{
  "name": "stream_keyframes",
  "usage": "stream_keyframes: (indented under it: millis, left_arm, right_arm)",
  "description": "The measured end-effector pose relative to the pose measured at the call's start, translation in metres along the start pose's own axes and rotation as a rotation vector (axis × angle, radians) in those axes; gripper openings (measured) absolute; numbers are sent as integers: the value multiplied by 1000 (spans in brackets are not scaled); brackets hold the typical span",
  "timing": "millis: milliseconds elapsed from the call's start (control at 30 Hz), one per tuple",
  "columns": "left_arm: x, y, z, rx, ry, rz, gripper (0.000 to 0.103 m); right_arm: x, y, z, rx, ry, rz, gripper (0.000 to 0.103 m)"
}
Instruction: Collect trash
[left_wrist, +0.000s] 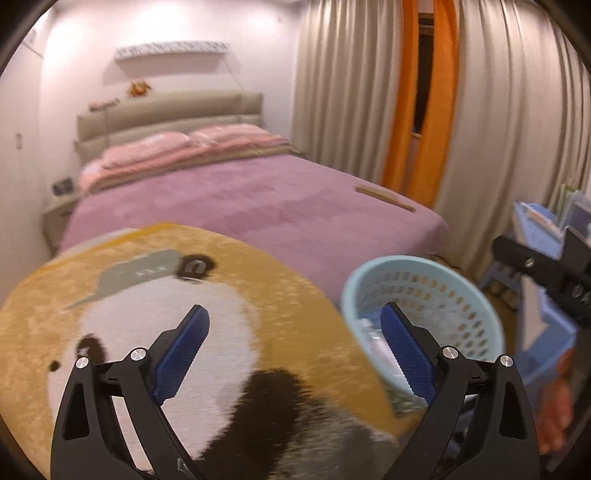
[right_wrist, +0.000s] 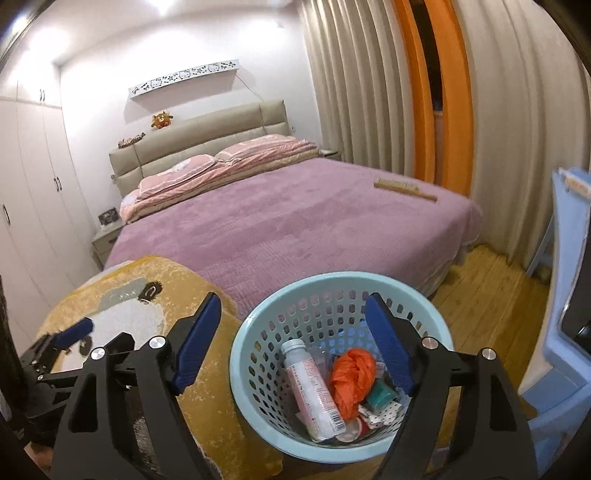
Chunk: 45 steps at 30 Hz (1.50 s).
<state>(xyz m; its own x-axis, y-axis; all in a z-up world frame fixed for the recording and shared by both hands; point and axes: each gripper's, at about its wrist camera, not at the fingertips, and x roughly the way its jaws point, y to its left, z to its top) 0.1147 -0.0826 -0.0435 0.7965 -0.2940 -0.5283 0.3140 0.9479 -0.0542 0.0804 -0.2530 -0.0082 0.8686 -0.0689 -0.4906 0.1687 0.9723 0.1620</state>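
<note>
Two grippers we list, left gripper (left_wrist: 293, 354) and right gripper (right_wrist: 291, 343), both spread wide and empty above the panda rug (right_wrist: 207, 413), with the trash, a bottle (right_wrist: 314, 391) and orange bag (right_wrist: 351, 376), lying in the blue basket (right_wrist: 258, 343).

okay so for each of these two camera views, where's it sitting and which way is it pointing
Left wrist: on the left gripper, angled down over the panda blanket toward the bed; its open fingers and the right gripper show.
Right wrist: on the right gripper, above the blue basket of trash; its open fingers and the left gripper show.
Shared: bed, blanket, basket, curtains.
</note>
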Motion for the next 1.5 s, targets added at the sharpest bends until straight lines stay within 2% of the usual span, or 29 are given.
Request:
stream_keyframes:
  millis: [133, 267, 433, 600, 800, 1033, 1500]
  left_arm:
    - [-6, 3, -10, 25, -46, 28, 92]
    - [-9, 11, -16, -5, -80, 39, 92]
    - [-13, 12, -18, -3, -93, 39, 95]
    - [-16, 9, -20, 23, -92, 36, 95]
    - [-24, 14, -19, -2, -137, 59, 95]
    - [-26, 12, -21, 15, -142, 80, 95]
    - [-25, 21, -20, -30, -126, 41, 95]
  right_arm:
    - [-4, 8, -6, -22, -20, -17, 79]
    - [-6, 10, -10, -24, -34, -31, 80]
    - [-9, 14, -21, -33, -23, -40, 80]
    - [-19, 16, -30, -37, -62, -66, 84]
    - [-20, 14, -38, -35, -62, -95, 84]
    - [-17, 12, -39, -26, -55, -90, 84]
    - [-20, 15, -38, -32, -71, -75, 86]
